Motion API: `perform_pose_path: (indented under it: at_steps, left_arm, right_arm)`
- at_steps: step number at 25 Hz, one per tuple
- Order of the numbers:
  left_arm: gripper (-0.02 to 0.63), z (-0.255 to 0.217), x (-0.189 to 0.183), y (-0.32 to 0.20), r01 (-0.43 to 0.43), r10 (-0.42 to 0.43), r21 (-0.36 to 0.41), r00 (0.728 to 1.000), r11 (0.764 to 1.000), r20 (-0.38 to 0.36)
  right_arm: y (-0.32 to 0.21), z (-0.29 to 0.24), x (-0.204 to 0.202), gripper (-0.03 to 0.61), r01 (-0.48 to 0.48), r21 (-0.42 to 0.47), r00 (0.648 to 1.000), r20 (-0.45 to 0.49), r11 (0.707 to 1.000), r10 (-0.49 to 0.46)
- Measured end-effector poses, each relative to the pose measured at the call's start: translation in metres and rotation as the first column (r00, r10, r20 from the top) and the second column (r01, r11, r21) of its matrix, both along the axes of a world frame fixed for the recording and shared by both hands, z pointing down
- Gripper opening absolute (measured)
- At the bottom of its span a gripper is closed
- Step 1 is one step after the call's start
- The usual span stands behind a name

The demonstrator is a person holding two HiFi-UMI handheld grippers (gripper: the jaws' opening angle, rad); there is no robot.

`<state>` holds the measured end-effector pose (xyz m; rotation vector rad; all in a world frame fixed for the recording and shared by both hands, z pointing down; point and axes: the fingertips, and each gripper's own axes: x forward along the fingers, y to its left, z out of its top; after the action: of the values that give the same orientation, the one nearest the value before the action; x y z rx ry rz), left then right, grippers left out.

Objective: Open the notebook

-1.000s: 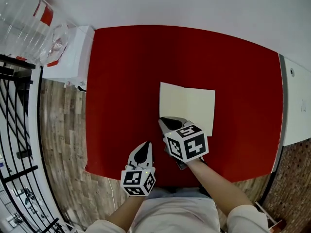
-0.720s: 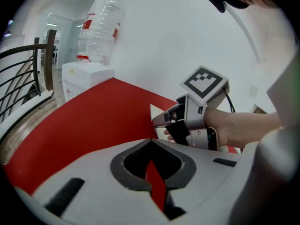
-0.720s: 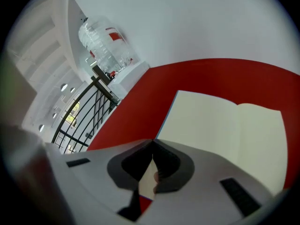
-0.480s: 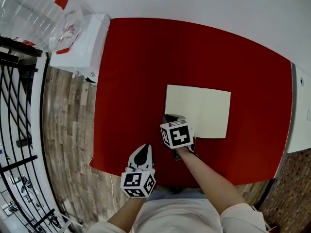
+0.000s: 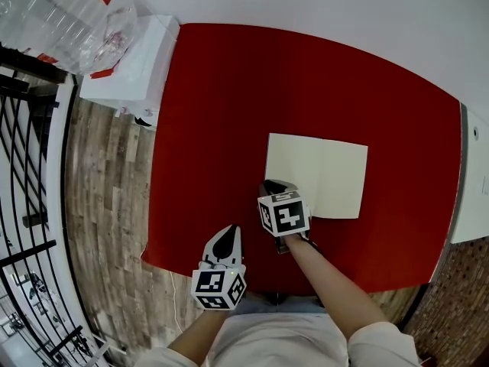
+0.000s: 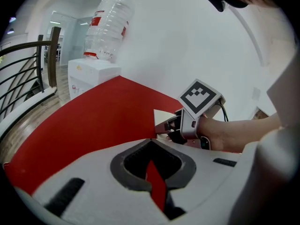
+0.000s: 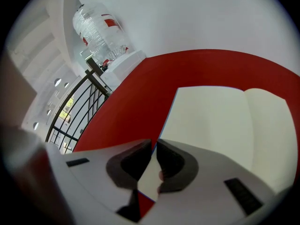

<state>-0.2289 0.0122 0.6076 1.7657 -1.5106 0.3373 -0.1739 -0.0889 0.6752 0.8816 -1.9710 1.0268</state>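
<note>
The cream notebook (image 5: 317, 176) lies open and flat on the red table (image 5: 221, 105), its two blank pages up; it also shows in the right gripper view (image 7: 225, 121). My right gripper (image 5: 273, 186) is low at its near left corner. There its jaws (image 7: 153, 143) are shut on the blue-edged left edge of the notebook. Nearer the table's front edge, to the left, my left gripper (image 5: 225, 241) hovers with its jaws (image 6: 151, 140) shut and empty. The left gripper view shows the right gripper (image 6: 180, 125) at the notebook (image 6: 161, 117).
A white water dispenser (image 5: 130, 67) with a clear bottle (image 5: 69, 14) stands off the table's far left corner. A black railing (image 5: 30, 167) runs along the wooden floor at the left. A white cabinet (image 5: 474, 182) borders the table's right side.
My right gripper has come down lower and slightly forward at the notebook's near left corner, and the left page now lies flatter. The left gripper has stayed in place.
</note>
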Motion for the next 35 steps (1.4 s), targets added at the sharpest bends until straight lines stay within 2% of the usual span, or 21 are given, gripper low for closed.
perform_pose_path:
  at_steps: [5, 8, 13, 23, 29, 35]
  left_arm:
    - [0.006, -0.001, 0.001, -0.001, -0.012, 0.012, 0.003, 1.0, 1.0, -0.002]
    - [0.006, 0.0, 0.001, -0.001, -0.017, 0.017, 0.0, 1.0, 1.0, -0.002]
    - [0.006, -0.002, 0.003, -0.001, -0.036, 0.036, 0.004, 0.999, 0.999, 0.0]
    - [0.006, -0.006, 0.035, -0.006, -0.097, 0.098, 0.016, 0.995, 0.995, -0.008]
    - [0.006, -0.019, 0.056, -0.007, -0.148, 0.148, 0.039, 0.989, 0.988, 0.007]
    - [0.006, -0.056, 0.078, -0.011, -0.199, 0.196, 0.096, 0.98, 0.975, 0.035]
  right_arm:
    - [0.004, -0.004, -0.005, 0.083, 0.014, 0.004, 0.998, 0.065, 1.0, -0.014]
    - [0.003, -0.004, -0.004, 0.083, -0.001, 0.001, 0.996, 0.095, 1.0, 0.001]
    - [-0.001, -0.008, 0.006, 0.083, -0.088, -0.053, 0.975, 0.199, 0.995, 0.097]
    - [0.005, -0.021, 0.062, 0.083, -0.157, -0.015, 0.971, 0.178, 0.987, 0.157]
    - [0.01, -0.061, 0.09, 0.08, -0.143, 0.114, 0.969, 0.217, 0.983, 0.116]
    - [0.03, -0.113, 0.123, 0.052, -0.12, 0.273, 0.979, 0.193, 0.955, 0.068]
